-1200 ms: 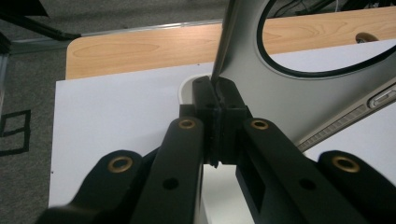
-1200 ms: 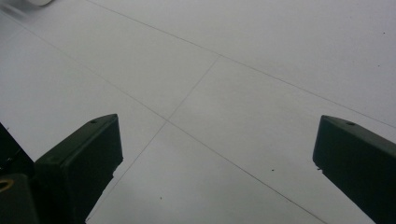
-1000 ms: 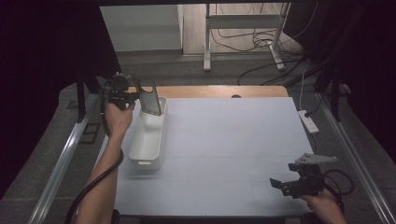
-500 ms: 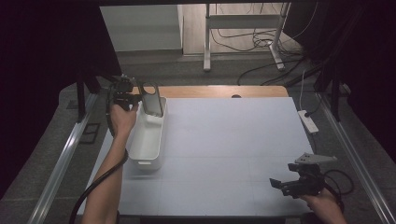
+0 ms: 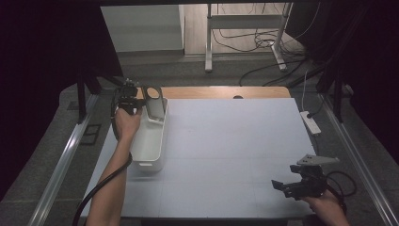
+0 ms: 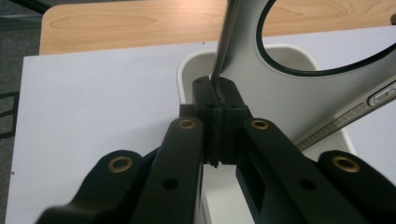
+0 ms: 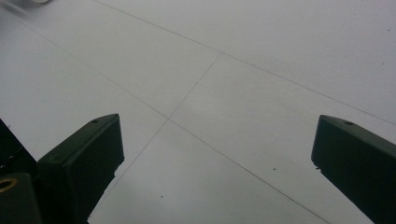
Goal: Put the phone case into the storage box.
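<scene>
Left gripper (image 5: 136, 100) clamped tight on the thin edge of a grey flat case with a round hole (image 5: 153, 101), holding it upright over the far end of the white bin (image 5: 149, 141). Right gripper (image 5: 294, 186), well away from the bin, hovers with jaws wide apart above the pale worktop (image 5: 235, 141). Cables (image 5: 244, 33) sprawl across the floor beyond.

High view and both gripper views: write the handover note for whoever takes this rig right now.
Left gripper: shut on the edge of the flat grey device, held upright over the far end of the white bin.
Right gripper: open, nothing between its jaws, low over the white table cover at the near right corner.
Done: the device is gripped and at the bin.
Left: probably lower it into the bin and release.
</scene>
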`<act>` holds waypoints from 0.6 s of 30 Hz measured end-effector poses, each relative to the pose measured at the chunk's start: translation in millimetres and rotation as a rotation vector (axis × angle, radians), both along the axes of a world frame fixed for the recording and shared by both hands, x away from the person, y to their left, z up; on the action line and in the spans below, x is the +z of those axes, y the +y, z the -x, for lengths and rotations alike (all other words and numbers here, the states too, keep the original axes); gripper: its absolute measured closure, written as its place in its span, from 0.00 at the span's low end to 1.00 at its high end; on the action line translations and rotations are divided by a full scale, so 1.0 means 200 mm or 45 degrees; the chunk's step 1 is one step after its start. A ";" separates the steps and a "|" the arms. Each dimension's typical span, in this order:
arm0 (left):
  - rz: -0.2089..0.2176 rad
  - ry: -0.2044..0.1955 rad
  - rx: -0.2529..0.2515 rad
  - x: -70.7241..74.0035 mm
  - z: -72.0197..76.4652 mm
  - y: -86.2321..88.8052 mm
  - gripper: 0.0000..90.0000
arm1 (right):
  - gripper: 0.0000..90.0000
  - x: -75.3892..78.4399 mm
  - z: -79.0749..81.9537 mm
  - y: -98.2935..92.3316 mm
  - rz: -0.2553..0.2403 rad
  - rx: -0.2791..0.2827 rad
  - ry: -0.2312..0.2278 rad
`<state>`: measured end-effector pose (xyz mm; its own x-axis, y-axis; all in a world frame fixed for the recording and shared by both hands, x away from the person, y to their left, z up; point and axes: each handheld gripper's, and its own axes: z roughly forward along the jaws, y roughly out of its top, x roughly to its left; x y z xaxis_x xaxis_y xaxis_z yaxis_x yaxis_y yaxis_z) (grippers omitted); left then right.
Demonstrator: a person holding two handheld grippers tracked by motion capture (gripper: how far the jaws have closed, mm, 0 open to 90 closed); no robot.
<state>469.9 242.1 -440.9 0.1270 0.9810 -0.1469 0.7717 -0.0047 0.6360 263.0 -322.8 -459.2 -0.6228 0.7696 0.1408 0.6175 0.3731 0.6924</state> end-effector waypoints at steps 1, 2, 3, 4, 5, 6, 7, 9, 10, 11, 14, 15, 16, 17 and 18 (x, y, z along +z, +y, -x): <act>0.001 0.003 0.001 -0.01 0.00 0.00 0.99 | 0.03 0.00 0.00 0.00 0.004 0.002 0.002; -0.002 0.012 -0.007 -0.01 0.00 0.00 0.99 | 0.03 0.00 0.00 0.00 0.004 0.003 0.002; -0.001 0.015 -0.006 -0.01 -0.01 0.00 0.99 | 0.03 0.00 0.00 0.00 0.002 0.003 0.001; -0.001 0.015 -0.006 -0.01 -0.01 0.00 0.99 | 0.03 0.00 0.00 0.00 0.002 0.003 0.001; -0.009 0.021 -0.009 -0.02 -0.01 0.00 0.99 | 0.03 0.00 0.00 0.00 0.004 0.004 0.002; -0.011 0.023 -0.011 -0.02 -0.01 -0.01 0.99 | 0.03 0.00 0.00 0.00 0.004 0.005 0.003; -0.011 0.029 -0.011 -0.03 -0.01 -0.01 0.98 | 0.03 0.00 0.00 0.00 0.003 0.004 0.003; -0.010 0.031 -0.012 -0.03 -0.02 -0.01 0.97 | 0.04 0.00 0.00 0.00 0.003 0.006 0.002; -0.001 0.033 -0.017 -0.04 -0.02 -0.01 0.95 | 0.04 0.00 0.00 0.00 0.000 0.005 0.001; 0.010 0.016 -0.018 -0.04 -0.02 -0.01 0.92 | 0.04 0.00 0.00 0.00 0.003 0.006 0.002; 0.019 0.001 -0.025 -0.04 -0.02 -0.01 0.82 | 0.04 0.00 0.00 0.00 0.002 0.007 0.002; 0.004 -0.009 -0.026 -0.04 -0.02 -0.01 0.82 | 0.04 0.00 0.00 0.00 0.002 0.007 0.002; -0.001 -0.016 -0.029 -0.03 -0.02 -0.02 0.80 | 0.04 0.00 0.00 0.00 0.003 0.007 0.002; -0.006 -0.022 -0.029 -0.03 -0.02 -0.02 0.77 | 0.04 0.00 0.00 0.00 0.003 0.007 0.003; -0.014 -0.031 -0.041 -0.03 -0.02 -0.02 0.72 | 0.04 0.00 0.00 0.00 0.002 0.007 0.002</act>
